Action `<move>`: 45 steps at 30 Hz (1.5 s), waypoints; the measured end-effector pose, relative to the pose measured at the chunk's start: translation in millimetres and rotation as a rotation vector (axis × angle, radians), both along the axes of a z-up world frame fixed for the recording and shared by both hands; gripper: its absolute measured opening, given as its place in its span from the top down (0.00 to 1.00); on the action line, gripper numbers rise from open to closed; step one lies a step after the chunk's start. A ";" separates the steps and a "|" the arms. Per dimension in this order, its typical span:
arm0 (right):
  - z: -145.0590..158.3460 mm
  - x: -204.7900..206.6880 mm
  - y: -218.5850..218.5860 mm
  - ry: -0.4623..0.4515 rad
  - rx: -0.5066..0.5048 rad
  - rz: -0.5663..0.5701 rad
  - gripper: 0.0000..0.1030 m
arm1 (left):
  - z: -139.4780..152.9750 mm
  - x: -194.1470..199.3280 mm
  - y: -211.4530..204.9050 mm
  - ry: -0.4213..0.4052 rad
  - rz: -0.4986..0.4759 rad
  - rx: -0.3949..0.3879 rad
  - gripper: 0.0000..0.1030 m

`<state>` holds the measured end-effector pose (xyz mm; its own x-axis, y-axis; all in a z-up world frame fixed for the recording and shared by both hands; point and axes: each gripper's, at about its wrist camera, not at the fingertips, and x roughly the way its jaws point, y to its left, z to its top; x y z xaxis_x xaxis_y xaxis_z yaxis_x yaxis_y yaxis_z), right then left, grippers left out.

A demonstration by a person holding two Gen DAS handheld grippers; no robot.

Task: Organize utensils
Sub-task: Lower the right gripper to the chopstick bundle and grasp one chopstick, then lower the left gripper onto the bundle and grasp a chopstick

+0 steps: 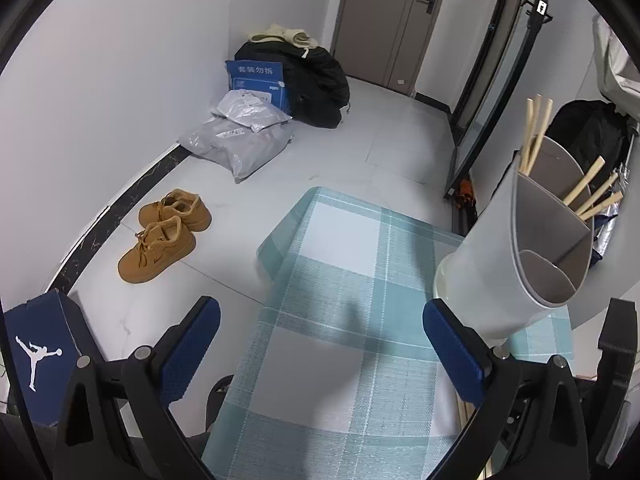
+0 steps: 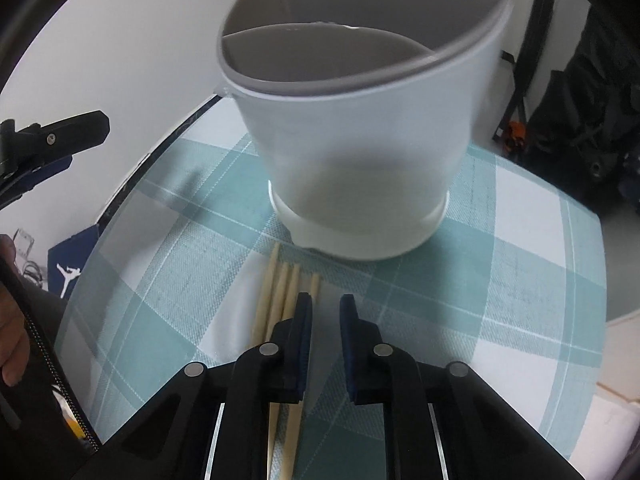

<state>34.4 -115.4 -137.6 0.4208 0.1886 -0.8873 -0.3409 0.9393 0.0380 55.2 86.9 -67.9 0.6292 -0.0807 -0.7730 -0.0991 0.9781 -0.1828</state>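
Lying lengthwise along the right tool (image 2: 325,306), chopsticks (image 2: 280,292) point tips-forward at the holder (image 2: 352,152); jaws narrow, gripping nothing; left tool (image 1: 320,340) wide, empty

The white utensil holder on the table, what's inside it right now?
The utensil holder has divided compartments. Wooden chopsticks stand in the far compartments; the nearest compartment looks empty. The walls hide the compartment bottoms.

A white, grey-lined divided holder (image 2: 352,152) stands upright; four pale chopsticks (image 2: 280,300) lie just beside its base.
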 end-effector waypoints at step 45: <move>68.4 -45.6 -134.2 -0.206 0.468 -0.279 0.96 | -54.4 -3.7 -98.5 0.279 -0.197 0.181 0.09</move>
<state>-11.2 -249.6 -69.2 0.6660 0.3981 -0.6309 -0.1276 0.8940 0.4294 51.5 -11.6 -122.3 0.3789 -0.0262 -0.9251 0.0726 0.9974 0.0015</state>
